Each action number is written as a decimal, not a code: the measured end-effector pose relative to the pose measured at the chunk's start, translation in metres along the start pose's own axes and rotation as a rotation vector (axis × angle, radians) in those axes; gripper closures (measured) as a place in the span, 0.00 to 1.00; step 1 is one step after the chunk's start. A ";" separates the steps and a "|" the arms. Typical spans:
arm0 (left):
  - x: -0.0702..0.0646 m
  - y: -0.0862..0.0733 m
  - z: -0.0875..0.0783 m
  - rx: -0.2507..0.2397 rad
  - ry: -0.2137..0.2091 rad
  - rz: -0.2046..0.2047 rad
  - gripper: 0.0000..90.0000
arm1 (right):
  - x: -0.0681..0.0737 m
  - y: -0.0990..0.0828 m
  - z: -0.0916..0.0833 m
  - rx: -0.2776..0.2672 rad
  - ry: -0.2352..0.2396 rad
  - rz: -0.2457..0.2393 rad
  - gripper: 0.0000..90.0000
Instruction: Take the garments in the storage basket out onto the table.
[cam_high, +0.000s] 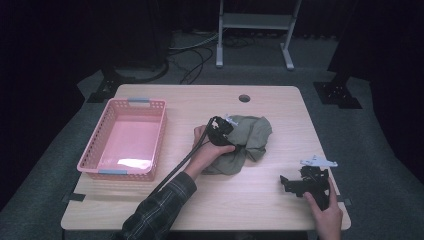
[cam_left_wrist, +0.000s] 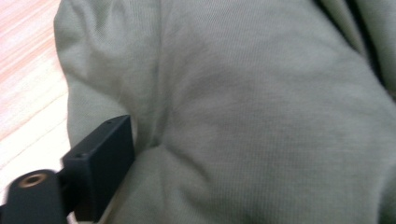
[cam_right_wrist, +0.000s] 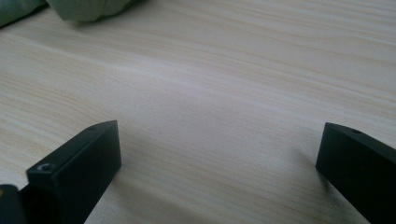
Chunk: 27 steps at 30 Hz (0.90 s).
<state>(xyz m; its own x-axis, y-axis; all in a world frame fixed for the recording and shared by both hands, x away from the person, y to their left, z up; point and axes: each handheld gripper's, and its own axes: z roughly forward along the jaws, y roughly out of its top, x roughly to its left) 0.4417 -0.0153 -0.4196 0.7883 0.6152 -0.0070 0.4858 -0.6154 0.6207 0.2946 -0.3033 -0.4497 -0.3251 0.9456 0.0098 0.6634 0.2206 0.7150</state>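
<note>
The cloth (cam_high: 246, 141) is lying crumpled in the middle of the table (cam_high: 270, 200), to the right of the pink basket (cam_high: 126, 137). The left gripper (cam_high: 227, 125) is resting on the cloth's left edge; its jaws are standing apart and one jaw is touching the fabric without pinching it. The right gripper (cam_high: 295, 184) is resting on the bare table near the right front corner, well apart from the cloth, its jaws wide open and holding nothing.

Both grippers' (cam_high: 227, 125) (cam_high: 286, 183) fingers apart.
</note>
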 end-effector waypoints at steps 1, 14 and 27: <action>0.000 0.000 0.000 0.001 0.003 0.000 0.11 | 0.000 0.000 0.000 0.000 0.000 0.000 0.00; -0.005 0.002 -0.012 0.014 -0.004 0.024 0.11 | 0.000 0.000 0.000 0.001 0.001 0.000 0.00; -0.008 0.000 -0.042 -0.025 0.002 0.033 0.11 | 0.000 0.000 0.000 0.001 0.001 0.000 0.00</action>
<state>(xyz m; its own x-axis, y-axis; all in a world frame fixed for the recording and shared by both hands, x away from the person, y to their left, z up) 0.4196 0.0005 -0.3867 0.8031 0.5957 0.0158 0.4496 -0.6230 0.6401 0.2947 -0.3033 -0.4495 -0.3257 0.9454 0.0107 0.6642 0.2207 0.7142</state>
